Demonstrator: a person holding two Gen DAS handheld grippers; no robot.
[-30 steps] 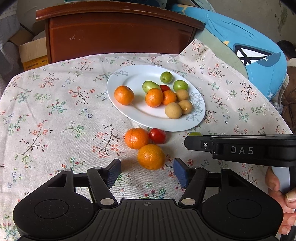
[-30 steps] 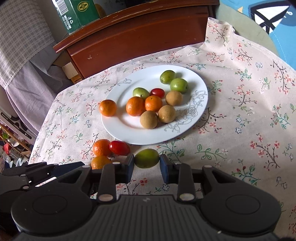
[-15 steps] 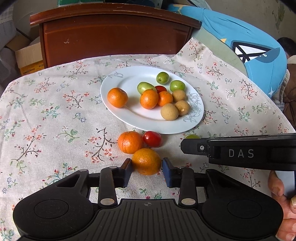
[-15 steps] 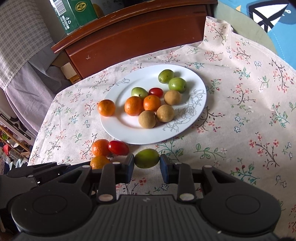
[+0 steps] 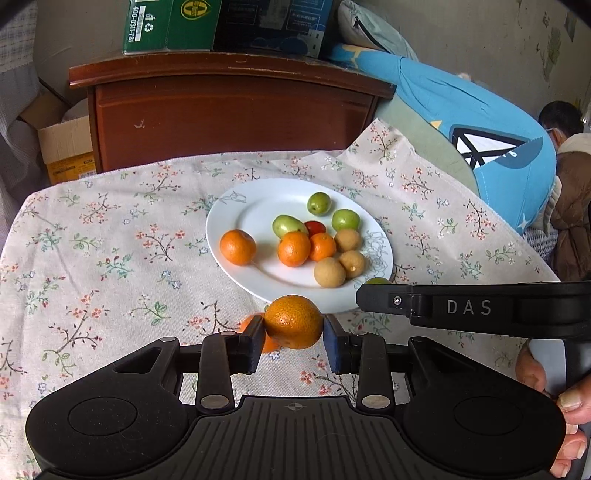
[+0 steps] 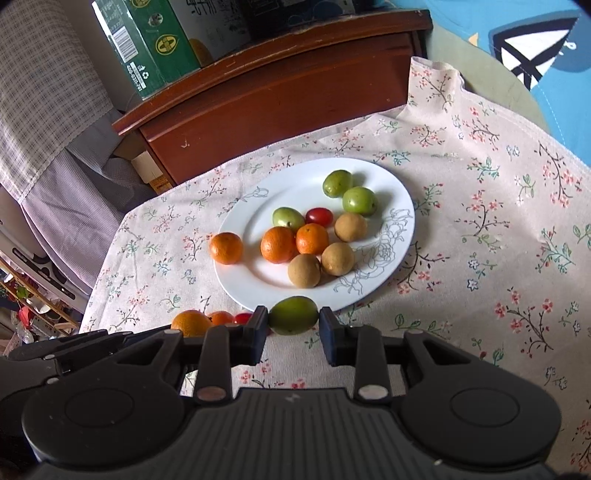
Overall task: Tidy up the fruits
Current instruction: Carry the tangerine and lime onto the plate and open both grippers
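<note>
My left gripper [image 5: 293, 334] is shut on an orange mandarin [image 5: 293, 320], lifted a little off the floral cloth, just in front of the white plate [image 5: 255, 210]. Another mandarin [image 5: 248, 324] lies partly hidden behind its left finger. My right gripper [image 6: 291, 330] is shut on a green fruit [image 6: 293, 314] at the plate's [image 6: 391, 192] near rim. The plate holds several mandarins, green fruits, brown longans and a cherry tomato [image 6: 318, 216]. In the right wrist view the held mandarin [image 6: 190, 322], a second mandarin [image 6: 221, 317] and a red tomato [image 6: 242, 317] show at the left.
A brown wooden cabinet [image 5: 229, 114] stands beyond the table's far edge with green boxes [image 5: 170, 24] on top. A cardboard box [image 5: 64, 147] sits at the far left. A blue cushion [image 5: 480, 136] and a person [image 5: 569, 184] are at the right. A hand [image 5: 569, 406] holds the right gripper.
My left gripper closed on the nearest mandarin and lifted it up off the cloth. The right gripper stayed shut on the green fruit and rose slightly with it.
</note>
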